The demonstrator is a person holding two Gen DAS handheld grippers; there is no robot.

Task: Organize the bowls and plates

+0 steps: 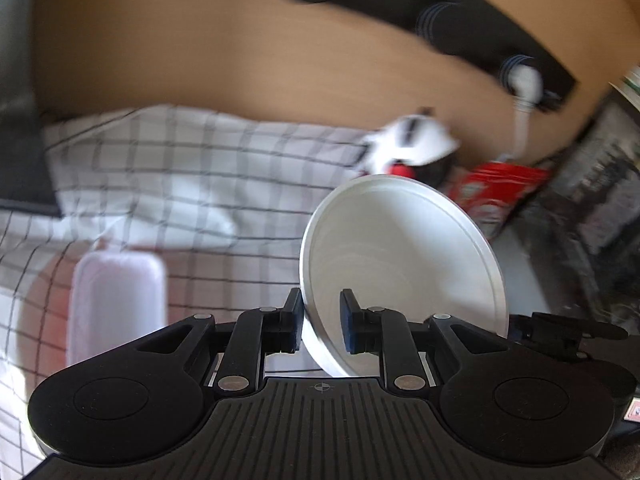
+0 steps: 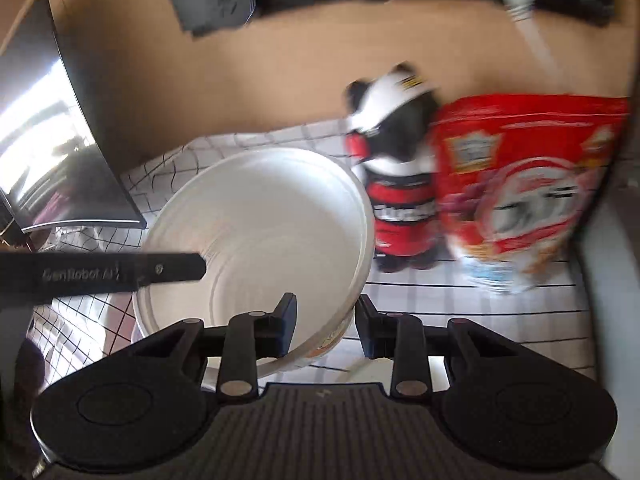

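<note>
In the left wrist view the left gripper [image 1: 321, 322] clamps its 2 fingers on the rim of a white plate [image 1: 400, 264], held tilted at center right above the checked cloth [image 1: 180, 176]. A pale tray [image 1: 118, 300] lies lower left. In the right wrist view the right gripper [image 2: 326, 326] stands open, 1 finger either side of a white bowl's [image 2: 260, 236] rim; whether they touch is unclear. A red bag [image 2: 520, 184] stands at right.

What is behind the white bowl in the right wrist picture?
Behind the white bowl a black-and-red plush toy and a red snack bag stand on the checked cloth. The bowl covers the cloth directly behind it.
</note>
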